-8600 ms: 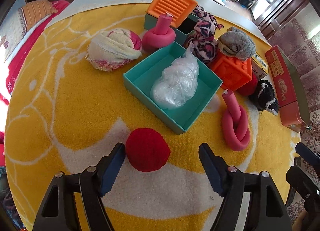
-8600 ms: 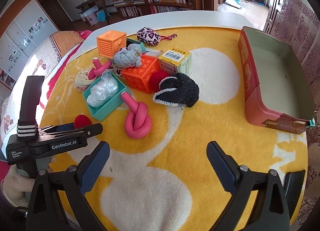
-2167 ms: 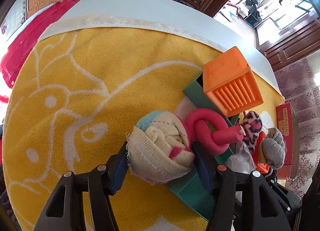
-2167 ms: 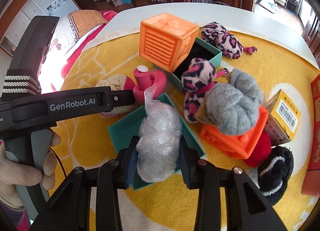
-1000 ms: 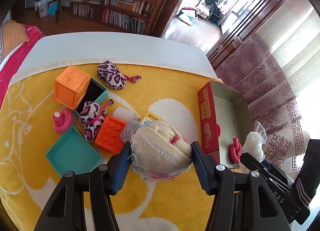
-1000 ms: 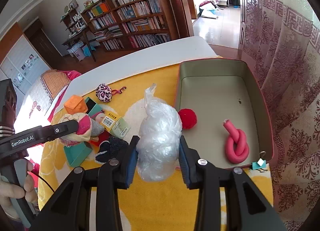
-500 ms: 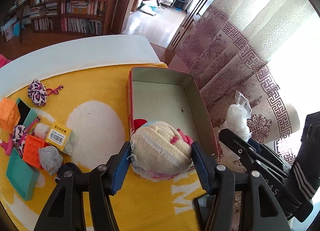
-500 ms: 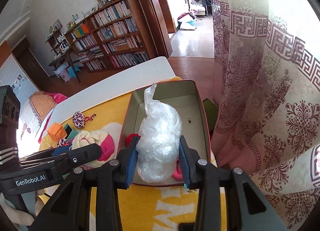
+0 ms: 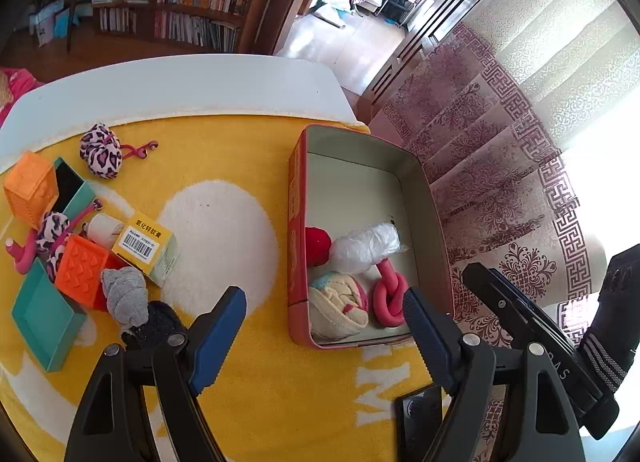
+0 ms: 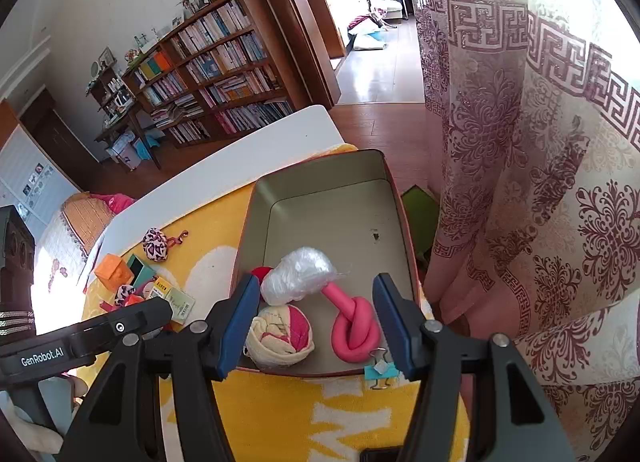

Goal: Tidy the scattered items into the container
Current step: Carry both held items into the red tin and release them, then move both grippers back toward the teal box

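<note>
Yellow-clothed desk [image 9: 240, 166]; both tongs, left [image 9: 324, 326] and right [image 10: 316, 322], opening empty above the red tin [image 9: 424, 190]. Swinging back low could snag its rim.

Cream knit ball [image 9: 339, 305] dropped from left claw [image 9: 324, 322] into red tin [image 9: 430, 206], plastic bag [image 10: 298, 276] released from right claw [image 10: 316, 326], both jaws opening

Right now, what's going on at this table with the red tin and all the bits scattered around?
A person is tidying with a pair of tongs in each hand. Both the left tongs and the right tongs are opening, empty, over the red tin. Inside it lie a rolled cream sock, a clear plastic bag, a knotted pink foam tube and a red pom-pom. An orange cube, leopard pouches and a yellow box still wait on the yellow mat.
</note>
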Motion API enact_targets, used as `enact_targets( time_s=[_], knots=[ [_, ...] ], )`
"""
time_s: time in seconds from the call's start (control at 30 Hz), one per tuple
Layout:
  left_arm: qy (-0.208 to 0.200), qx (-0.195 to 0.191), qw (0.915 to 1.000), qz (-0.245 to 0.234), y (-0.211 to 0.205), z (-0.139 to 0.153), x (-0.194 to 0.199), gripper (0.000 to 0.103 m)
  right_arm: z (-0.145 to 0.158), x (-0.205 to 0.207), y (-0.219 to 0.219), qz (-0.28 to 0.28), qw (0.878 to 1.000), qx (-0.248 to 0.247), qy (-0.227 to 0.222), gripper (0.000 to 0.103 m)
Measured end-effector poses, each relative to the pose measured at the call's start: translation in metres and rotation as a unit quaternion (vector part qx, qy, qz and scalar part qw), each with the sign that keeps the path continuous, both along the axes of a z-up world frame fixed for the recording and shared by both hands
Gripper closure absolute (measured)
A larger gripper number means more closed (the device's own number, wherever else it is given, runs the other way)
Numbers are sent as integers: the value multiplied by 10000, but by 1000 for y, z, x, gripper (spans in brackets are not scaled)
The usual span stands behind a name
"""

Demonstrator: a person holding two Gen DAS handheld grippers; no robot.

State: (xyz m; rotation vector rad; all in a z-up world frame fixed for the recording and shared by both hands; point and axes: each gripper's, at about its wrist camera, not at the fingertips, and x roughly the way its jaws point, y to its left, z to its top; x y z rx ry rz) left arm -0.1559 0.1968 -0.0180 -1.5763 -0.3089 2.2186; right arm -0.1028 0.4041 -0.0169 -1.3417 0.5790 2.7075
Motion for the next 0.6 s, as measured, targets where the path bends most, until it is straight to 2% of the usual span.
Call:
enact_targets(
  time_s=[0.3, 0.6],
  knots=[
    [-117, -35, 9986, 521, -62, -10, 6, 21, -6, -11, -41, 367, 9993, -2, -71, 40],
    [-253, -98, 9921, 1228, -145, -19, 16, 21, -9, -20, -93, 782, 9968, -25, -171, 40]
  ],
)
